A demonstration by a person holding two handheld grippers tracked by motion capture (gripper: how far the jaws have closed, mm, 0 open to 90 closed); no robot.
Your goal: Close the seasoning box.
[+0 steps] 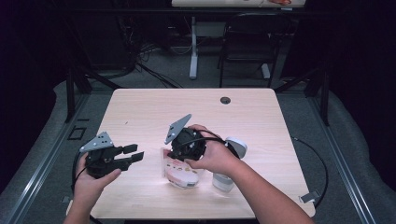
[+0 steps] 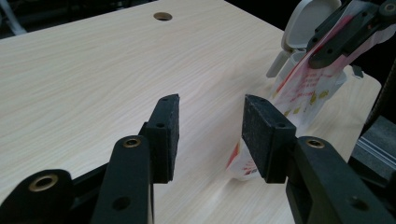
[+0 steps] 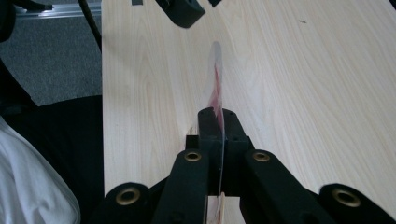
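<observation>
My right gripper (image 3: 217,123) is clamping the flat, clear plastic packet with red print (image 1: 180,173) edge-on, low over the near part of the pale wooden table (image 1: 140,107). My left gripper (image 2: 210,135) is standing released, approaching the packet's lower end. A second grasp is remaining, I judge.

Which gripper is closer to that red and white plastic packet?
Right. The right gripper is clamped on the red and white plastic packet; the left gripper hovers beside it with open jaws.
</observation>
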